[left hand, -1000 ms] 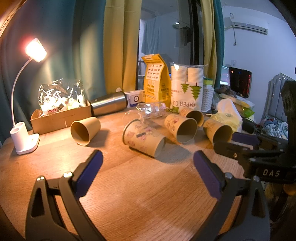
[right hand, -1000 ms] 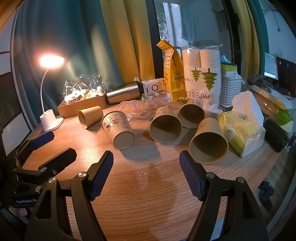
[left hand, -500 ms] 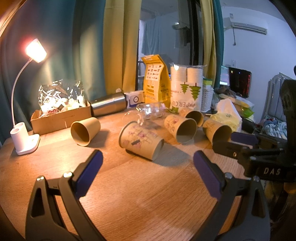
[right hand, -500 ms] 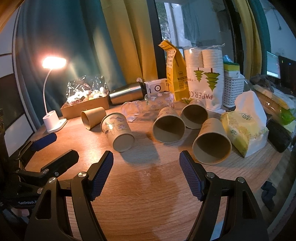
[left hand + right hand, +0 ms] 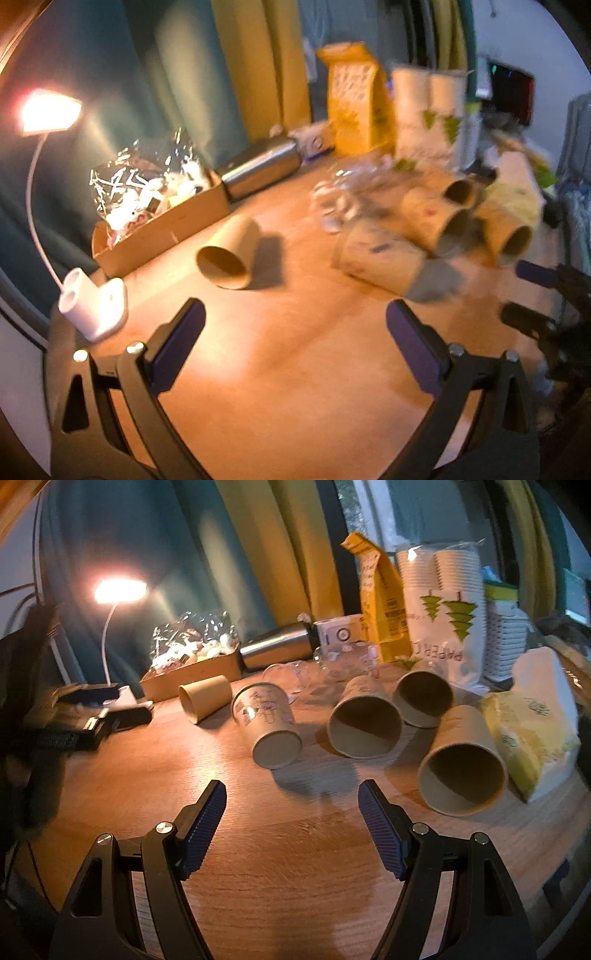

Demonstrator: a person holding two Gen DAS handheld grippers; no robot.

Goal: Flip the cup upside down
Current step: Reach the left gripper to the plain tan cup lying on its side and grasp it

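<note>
Several paper cups lie on their sides on the wooden table (image 5: 295,867). A printed cup (image 5: 267,725) lies mid-table with its base toward me; it also shows blurred in the left wrist view (image 5: 378,258). A plain brown cup (image 5: 229,254) lies left of it, also in the right wrist view (image 5: 203,698). Three brown cups (image 5: 364,716) (image 5: 423,698) (image 5: 463,760) lie at the right. My left gripper (image 5: 295,325) is open and empty, short of the cups. My right gripper (image 5: 291,805) is open and empty, just short of the printed cup.
A lit desk lamp (image 5: 92,302) stands at the left edge. A cardboard tray of sweets (image 5: 159,218), a steel flask (image 5: 262,170), a yellow bag (image 5: 380,605), a pack of paper cups (image 5: 443,609) and a tissue pack (image 5: 532,731) line the back and right.
The left gripper has swung left and tilted, its view now blurred. The right gripper has moved closer to the printed cup. Both stay open.
</note>
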